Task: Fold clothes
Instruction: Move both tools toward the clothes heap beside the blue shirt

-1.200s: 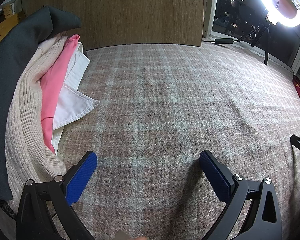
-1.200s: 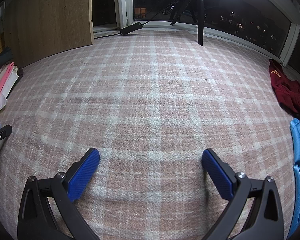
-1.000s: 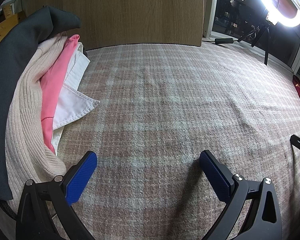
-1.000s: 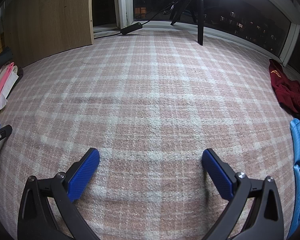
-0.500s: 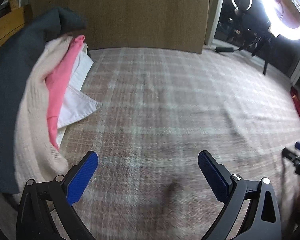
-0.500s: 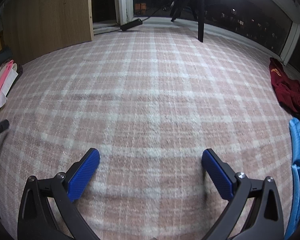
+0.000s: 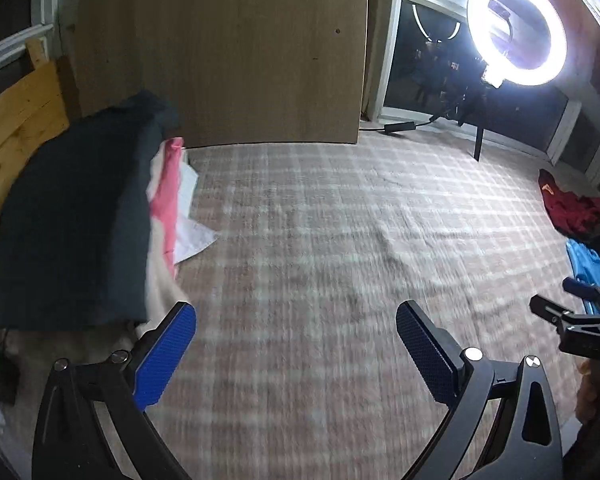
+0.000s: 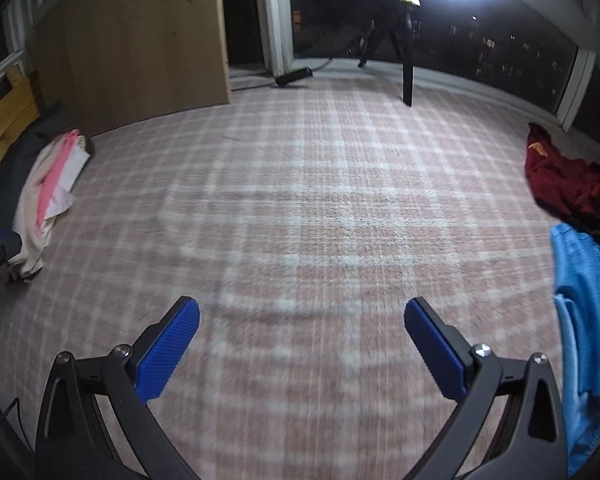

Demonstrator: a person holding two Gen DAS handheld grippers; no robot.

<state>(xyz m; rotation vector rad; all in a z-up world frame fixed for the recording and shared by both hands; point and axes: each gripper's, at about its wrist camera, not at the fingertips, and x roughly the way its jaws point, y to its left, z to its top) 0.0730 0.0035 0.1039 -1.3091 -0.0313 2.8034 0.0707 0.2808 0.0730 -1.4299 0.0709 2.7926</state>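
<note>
Both cameras now sit higher and farther back from the pink-and-white plaid blanket (image 7: pixel 300 240) than a second ago, and both views are motion-blurred. The left view now takes in the whole glowing ring light (image 7: pixel 516 32), a crumpled dark red garment (image 7: pixel 568 208) and a bright blue garment (image 7: pixel 584 260) at far right, none visible there earlier. The right gripper (image 7: pixel 560 300) shows more fully at that edge. The pile of dark grey, cream, pink and white folded clothes (image 8: pixel 48 184) appears smaller and more completely in the right view.
</note>
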